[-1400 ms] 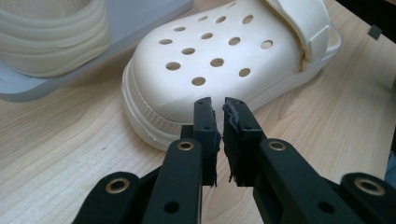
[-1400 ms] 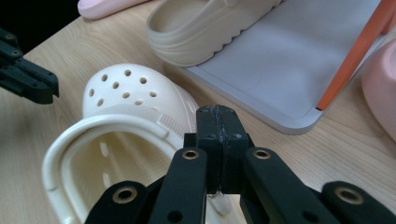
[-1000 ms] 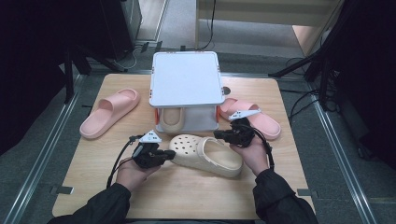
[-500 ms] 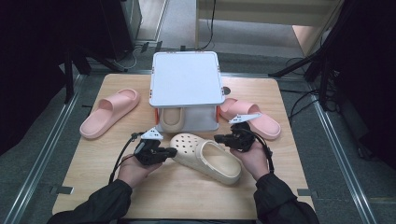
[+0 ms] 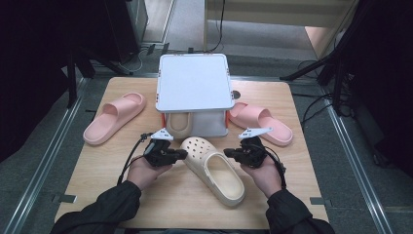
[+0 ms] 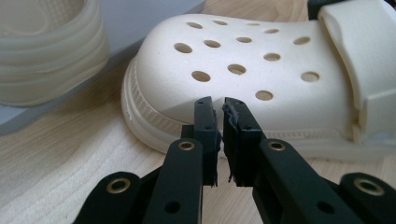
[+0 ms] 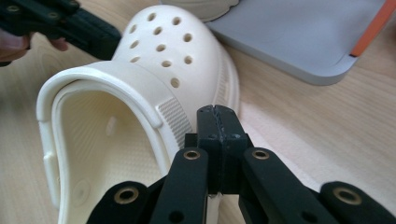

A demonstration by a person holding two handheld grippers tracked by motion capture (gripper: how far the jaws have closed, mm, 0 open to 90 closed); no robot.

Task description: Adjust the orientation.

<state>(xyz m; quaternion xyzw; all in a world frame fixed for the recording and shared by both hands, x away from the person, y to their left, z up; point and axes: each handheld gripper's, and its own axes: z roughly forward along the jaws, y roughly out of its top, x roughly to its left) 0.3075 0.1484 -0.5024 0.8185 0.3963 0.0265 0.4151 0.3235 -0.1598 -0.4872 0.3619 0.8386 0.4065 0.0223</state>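
On the tabletop (image 5: pixel 97 195), the left tool (image 5: pixel 184 154), jaws all but closed with a bare slit and nothing between them, rests its tips at the holed toe of the cream clog (image 5: pixel 214 170), which lies in front of the white rack (image 5: pixel 195 87). The right tool (image 5: pixel 229 155), shut empty, sits beside the clog's strap side. This looks like nudging the clog into line; next, probably push or grip it toward the rack's lower shelf.

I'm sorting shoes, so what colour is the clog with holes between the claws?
Cream, plain; the clog shows best in the left gripper view.
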